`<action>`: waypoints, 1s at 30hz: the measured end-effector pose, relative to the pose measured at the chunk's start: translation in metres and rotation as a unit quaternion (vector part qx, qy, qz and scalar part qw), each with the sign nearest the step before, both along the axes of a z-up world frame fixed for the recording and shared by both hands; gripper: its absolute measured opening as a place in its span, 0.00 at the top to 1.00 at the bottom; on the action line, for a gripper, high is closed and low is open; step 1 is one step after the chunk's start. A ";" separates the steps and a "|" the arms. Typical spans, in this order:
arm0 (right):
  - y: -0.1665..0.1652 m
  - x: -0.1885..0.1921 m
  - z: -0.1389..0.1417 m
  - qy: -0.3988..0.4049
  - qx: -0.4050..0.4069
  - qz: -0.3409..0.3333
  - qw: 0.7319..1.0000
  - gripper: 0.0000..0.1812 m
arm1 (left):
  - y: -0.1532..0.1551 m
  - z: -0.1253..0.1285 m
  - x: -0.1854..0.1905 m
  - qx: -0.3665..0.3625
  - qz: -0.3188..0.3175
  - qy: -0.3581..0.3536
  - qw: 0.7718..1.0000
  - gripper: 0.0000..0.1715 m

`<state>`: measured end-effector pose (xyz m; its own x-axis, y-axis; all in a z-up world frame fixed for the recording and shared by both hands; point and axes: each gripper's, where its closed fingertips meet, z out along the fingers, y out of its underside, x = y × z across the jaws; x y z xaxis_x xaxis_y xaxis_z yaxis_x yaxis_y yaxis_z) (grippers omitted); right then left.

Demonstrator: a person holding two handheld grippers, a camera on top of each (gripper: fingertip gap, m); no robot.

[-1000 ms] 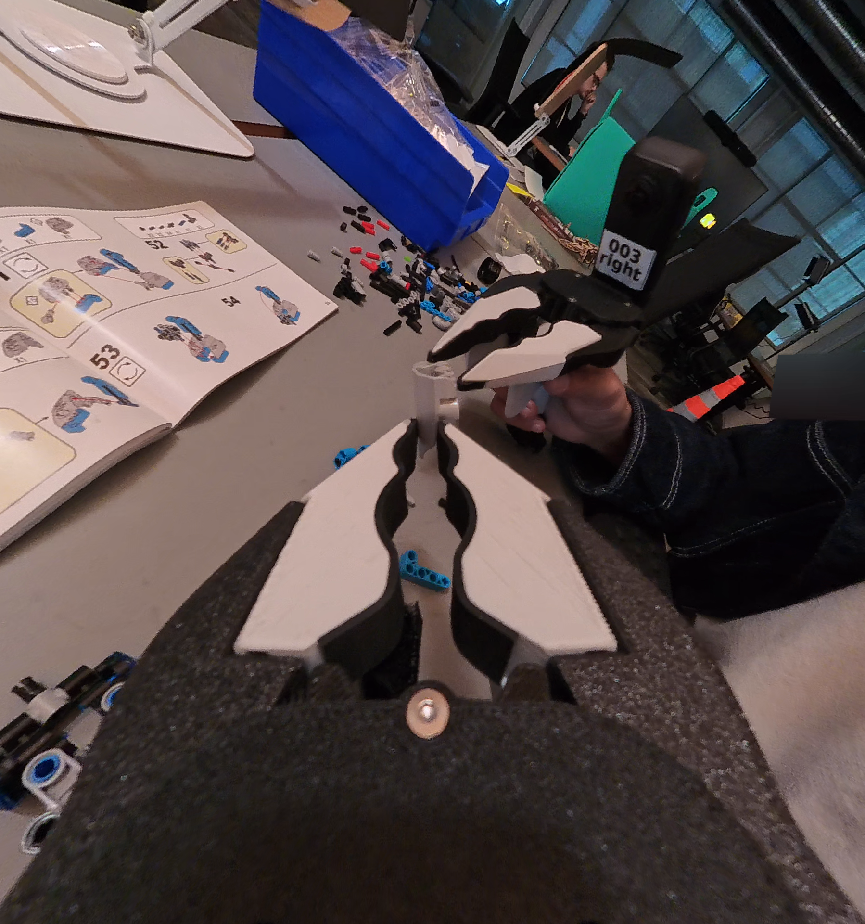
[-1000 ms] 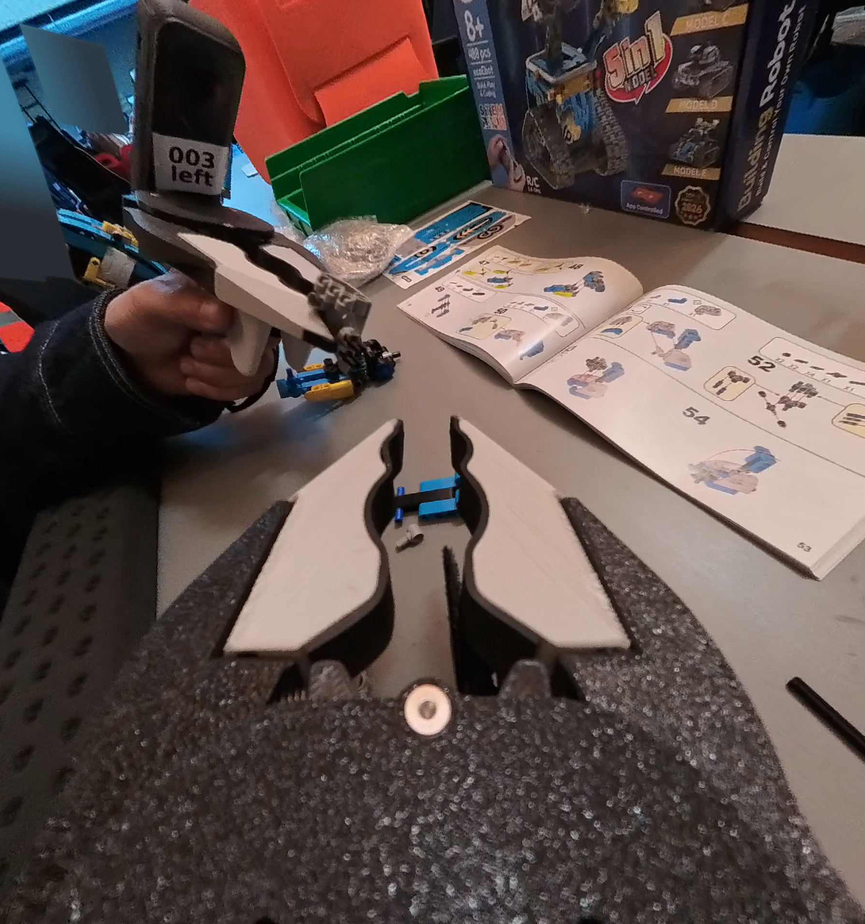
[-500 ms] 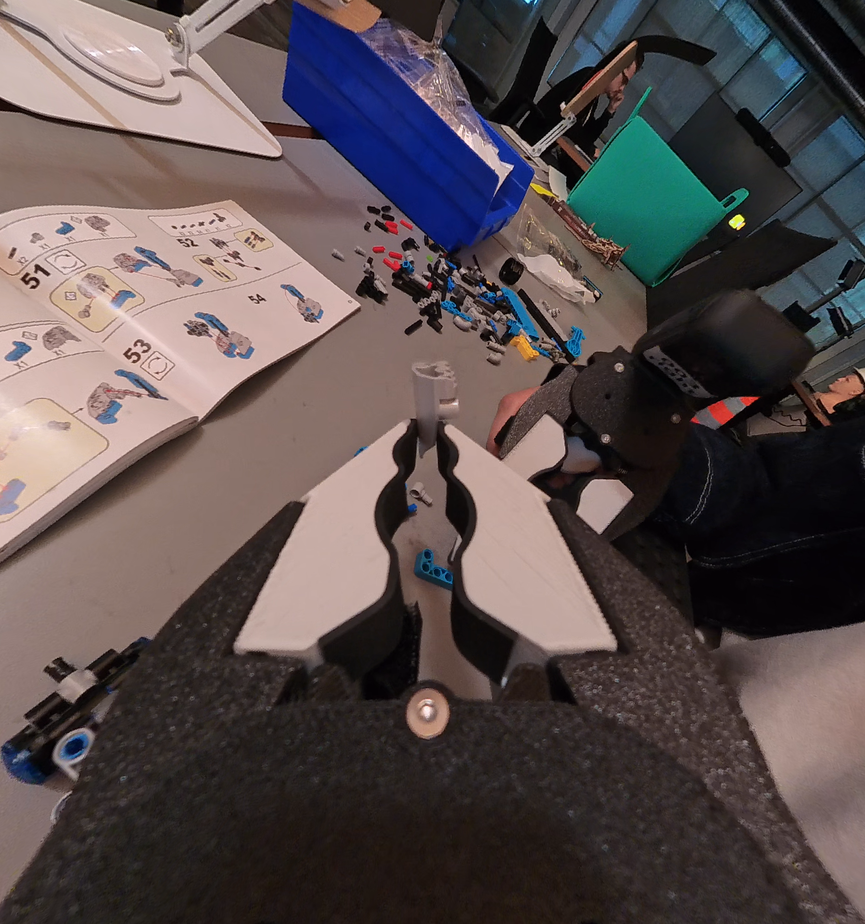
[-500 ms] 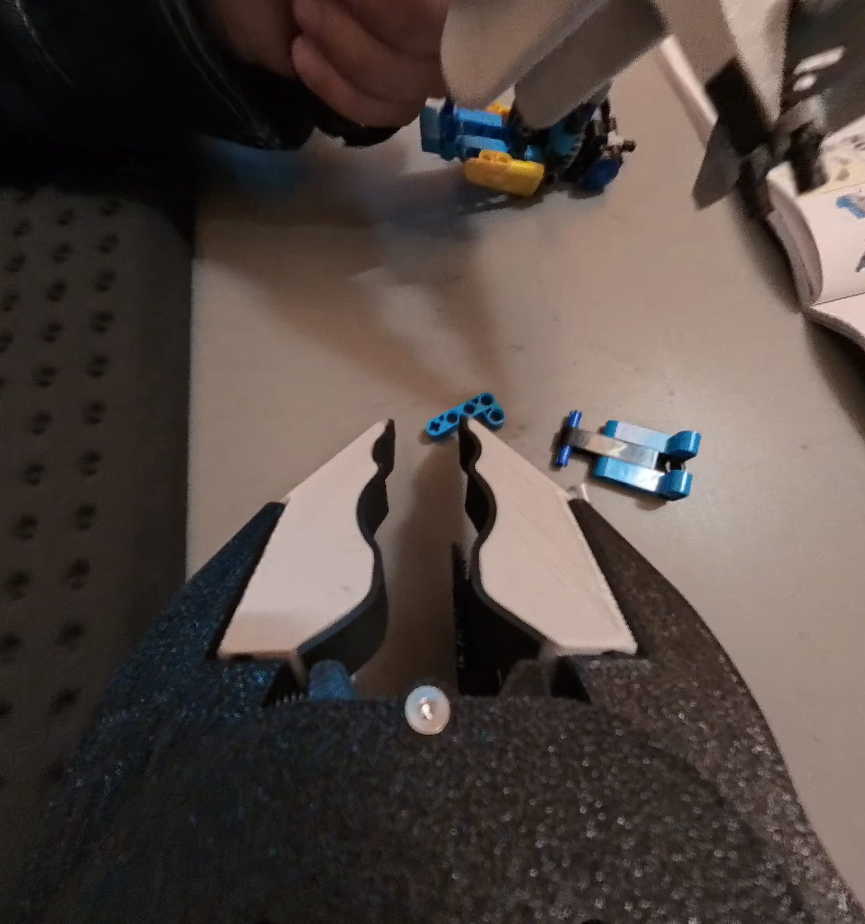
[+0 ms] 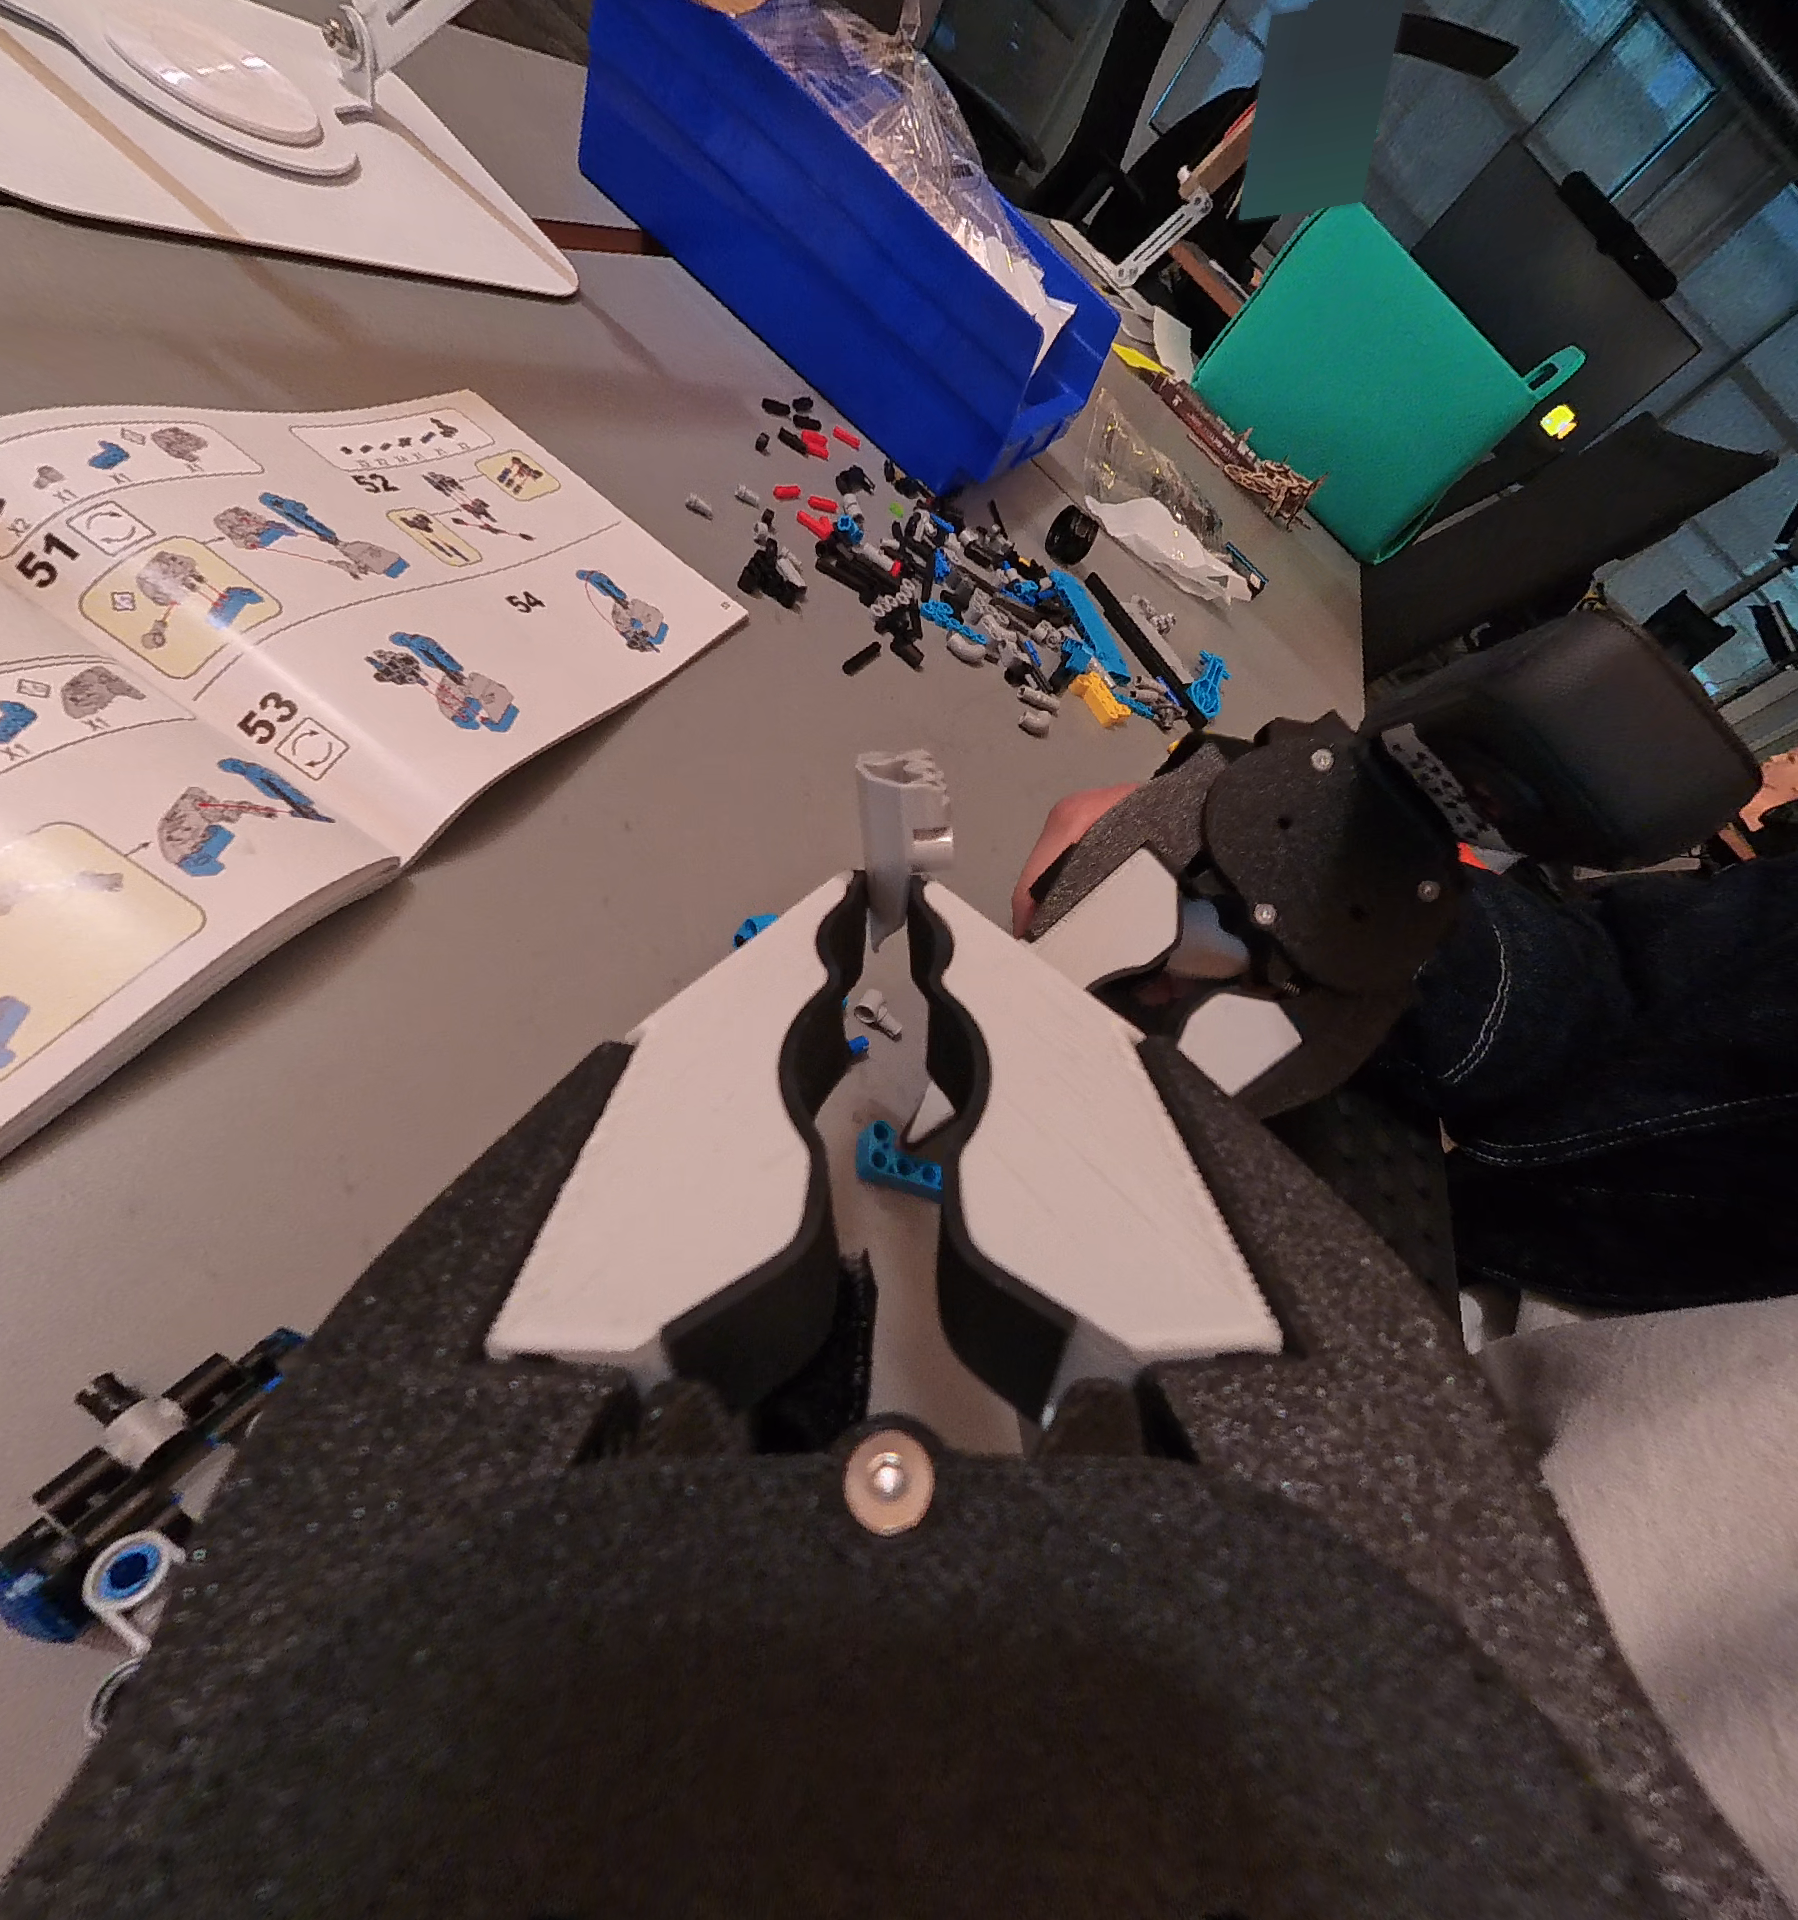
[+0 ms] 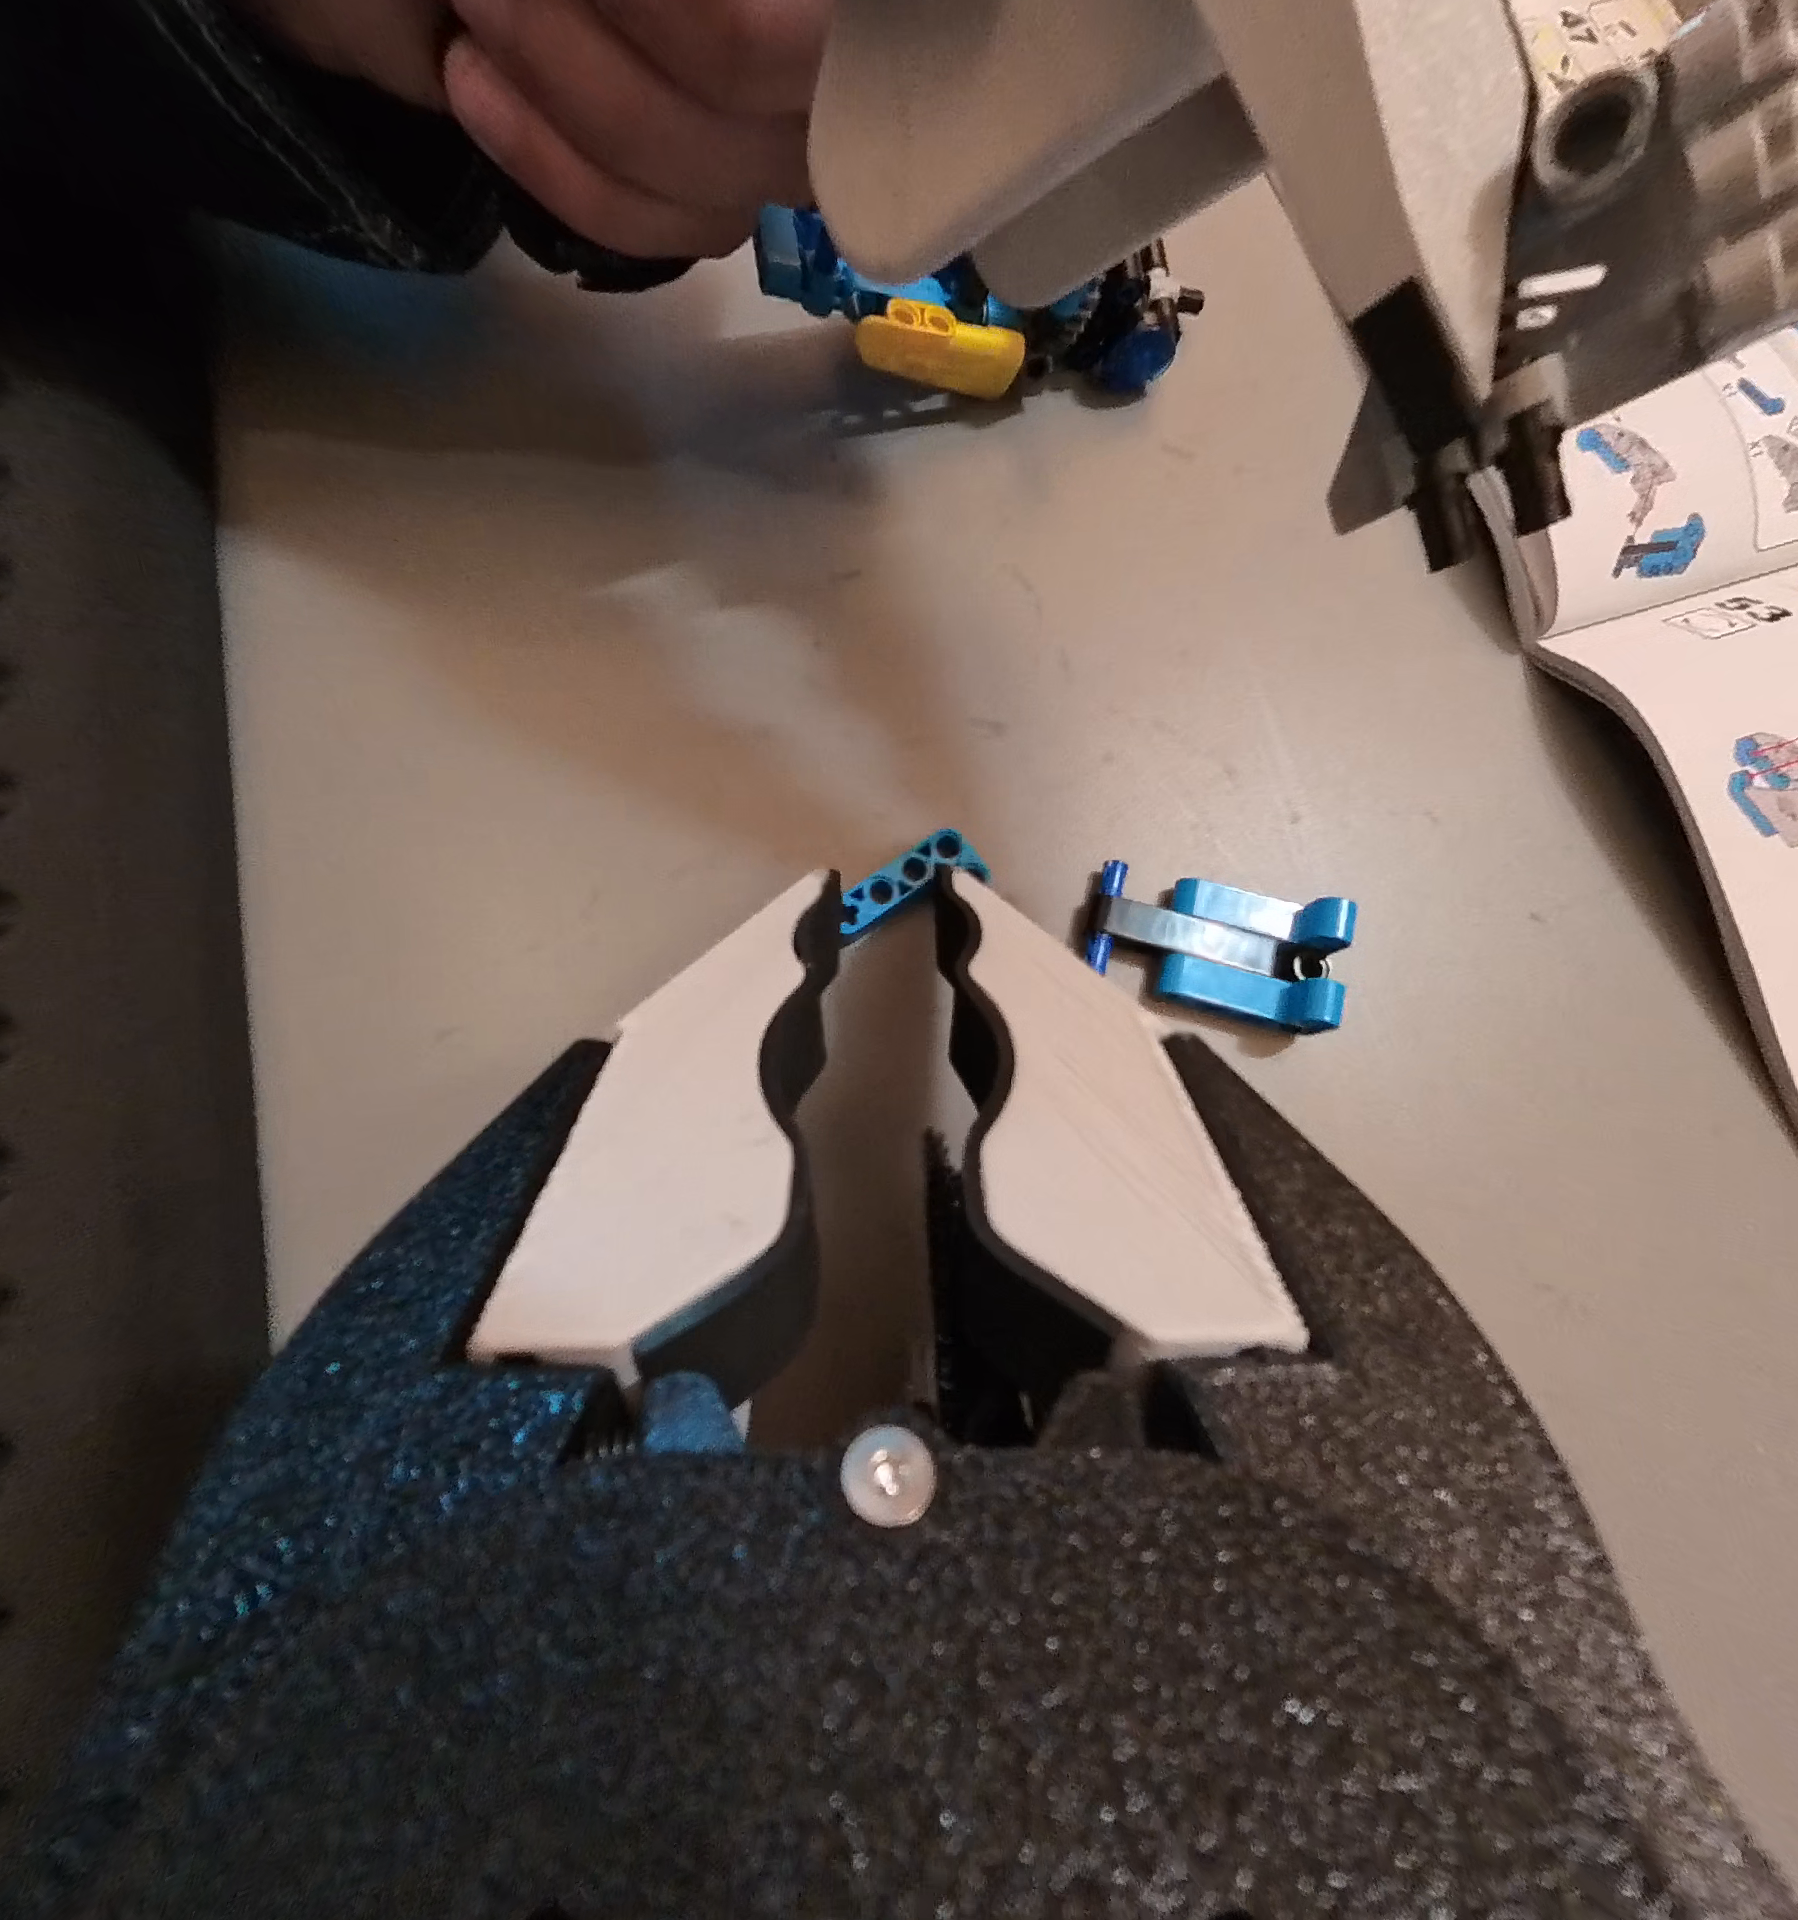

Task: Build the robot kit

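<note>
Blue beam (image 6: pixel 900 883) sits between my right gripper's (image 6: pixel 884 888) parted tips and could skid away, while my left gripper (image 5: pixel 884 894) stays clenched on a grey piece (image 5: pixel 900 821)

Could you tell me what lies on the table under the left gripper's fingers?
Under the left gripper, a small blue angled beam with holes and a tiny grey pin show through the gap. Anything beneath the white fingers is covered.

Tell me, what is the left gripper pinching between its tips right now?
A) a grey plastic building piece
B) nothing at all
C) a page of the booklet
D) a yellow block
A: in the left wrist view the left gripper is closed on a grey plastic building piece that sticks up past its tips, above the table.
</note>
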<state>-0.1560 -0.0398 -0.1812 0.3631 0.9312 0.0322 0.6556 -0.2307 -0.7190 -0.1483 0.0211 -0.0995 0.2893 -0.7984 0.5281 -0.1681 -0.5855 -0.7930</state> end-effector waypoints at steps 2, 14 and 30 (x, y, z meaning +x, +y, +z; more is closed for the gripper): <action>0.000 0.005 0.000 -0.007 0.006 0.004 1.000 0.92 | 0.000 0.000 0.000 0.000 0.001 0.000 1.000 0.96; -0.006 0.018 0.004 -0.008 -0.022 0.010 1.000 0.92 | -0.002 0.001 0.000 0.000 -0.002 -0.002 1.000 0.96; -0.019 0.020 0.075 0.284 -0.281 0.029 0.916 0.96 | -0.009 -0.001 0.005 -0.008 -0.022 0.000 1.000 0.96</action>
